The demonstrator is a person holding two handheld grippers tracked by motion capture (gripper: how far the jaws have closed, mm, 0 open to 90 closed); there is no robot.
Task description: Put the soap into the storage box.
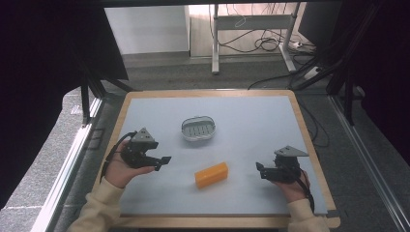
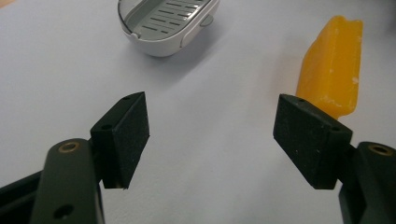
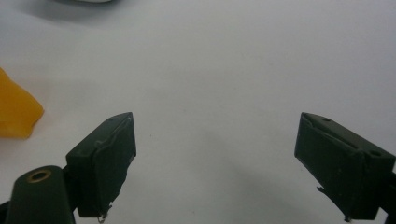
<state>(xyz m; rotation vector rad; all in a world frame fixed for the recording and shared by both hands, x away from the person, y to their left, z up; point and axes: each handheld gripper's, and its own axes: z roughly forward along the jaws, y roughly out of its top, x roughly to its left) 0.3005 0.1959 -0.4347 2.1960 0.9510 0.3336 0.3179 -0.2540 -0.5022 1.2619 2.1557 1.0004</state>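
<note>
We look down on a pale blue-grey table top with a light wooden border (image 1: 309, 140). One orange-yellow rectangular bar, probably soap (image 1: 211, 174), lies flat near the middle of the table's near edge. Its long axis runs roughly left to right, with the right end angled slightly toward the far edge.

One white oval plastic dish with a slotted grey insert (image 1: 198, 128) sits beyond the bar, nearer the table's centre and apart from it.

There are two black two-jaw hand-held grippers. The left gripper (image 1: 163, 163) is near the left edge, its jaws spread wide with nothing between them, pointing right toward the bar. The right gripper (image 1: 260, 169) is near the right edge, its jaws likewise spread and empty, pointing left.

The bar lies between them. We judge the left gripper somewhat nearer. In the left gripper view, the bar (image 2: 332, 67) sits ahead and to the right of the jaws, so a grasp would likely cross its narrow width.
</note>
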